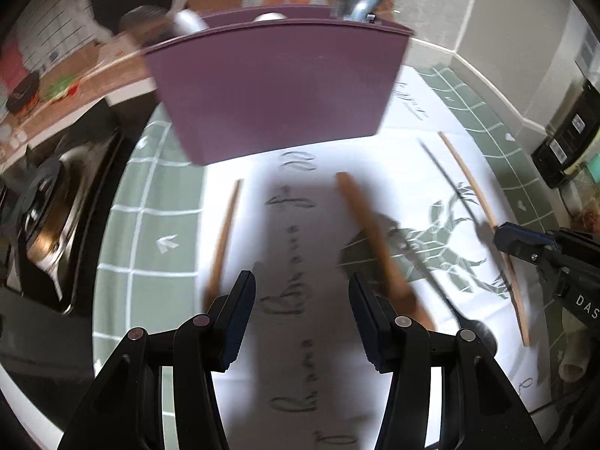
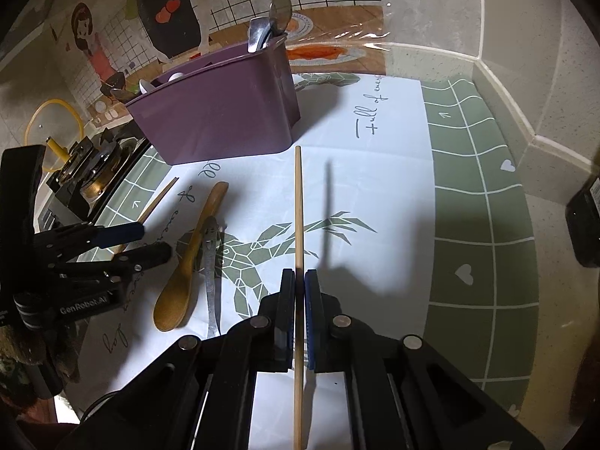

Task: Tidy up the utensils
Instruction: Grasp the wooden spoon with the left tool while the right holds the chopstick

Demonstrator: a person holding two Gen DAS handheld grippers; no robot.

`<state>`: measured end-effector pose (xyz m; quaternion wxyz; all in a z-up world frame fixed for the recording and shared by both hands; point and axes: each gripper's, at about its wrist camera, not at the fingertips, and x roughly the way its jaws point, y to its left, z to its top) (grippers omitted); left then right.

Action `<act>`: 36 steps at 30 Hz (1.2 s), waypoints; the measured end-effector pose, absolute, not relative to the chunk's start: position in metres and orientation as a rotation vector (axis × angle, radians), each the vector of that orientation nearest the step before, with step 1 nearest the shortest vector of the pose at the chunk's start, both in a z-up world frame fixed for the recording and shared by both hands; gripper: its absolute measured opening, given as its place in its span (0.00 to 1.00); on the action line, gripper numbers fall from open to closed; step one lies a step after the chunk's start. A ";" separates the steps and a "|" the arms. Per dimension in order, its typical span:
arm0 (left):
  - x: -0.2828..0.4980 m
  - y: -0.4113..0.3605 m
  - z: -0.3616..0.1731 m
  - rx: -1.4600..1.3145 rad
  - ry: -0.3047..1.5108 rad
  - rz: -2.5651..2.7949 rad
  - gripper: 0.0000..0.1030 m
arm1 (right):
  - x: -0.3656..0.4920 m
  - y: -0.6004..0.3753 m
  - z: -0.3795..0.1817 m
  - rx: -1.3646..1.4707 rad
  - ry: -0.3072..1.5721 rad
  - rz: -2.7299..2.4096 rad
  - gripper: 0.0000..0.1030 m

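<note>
A purple utensil holder [image 2: 221, 112] stands on the mat and holds several metal utensils [image 2: 268, 26]; it also shows in the left wrist view [image 1: 277, 86]. My right gripper [image 2: 299, 281] is shut on a wooden chopstick [image 2: 298, 210] and holds it above the mat; the chopstick also shows in the left wrist view [image 1: 483, 202]. My left gripper [image 1: 302, 296] is open and empty above the mat, and shows in the right wrist view [image 2: 150, 242]. A wooden spoon [image 2: 187, 262], a metal utensil [image 2: 210, 273] and a second chopstick [image 2: 157, 198] lie on the mat.
A white and green printed mat [image 2: 480, 225] covers the counter. A gas stove [image 2: 86, 172] sits at the left. A low stone wall [image 2: 506, 108] runs along the back right. A dark object [image 2: 585, 221] stands at the far right.
</note>
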<state>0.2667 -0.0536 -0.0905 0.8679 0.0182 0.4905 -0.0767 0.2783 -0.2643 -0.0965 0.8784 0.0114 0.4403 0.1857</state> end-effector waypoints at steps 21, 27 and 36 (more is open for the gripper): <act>0.275 -0.075 -0.089 0.175 0.949 -0.198 0.52 | 0.274 -0.261 -0.101 0.023 0.951 0.369 0.05; 0.268 -0.034 -0.091 0.097 0.974 -0.159 0.52 | 0.283 -0.251 -0.107 -0.003 0.974 0.370 0.05; 0.272 -0.030 -0.091 -0.122 1.054 -0.281 0.52 | 0.303 -0.228 -0.109 -0.095 0.957 0.374 0.11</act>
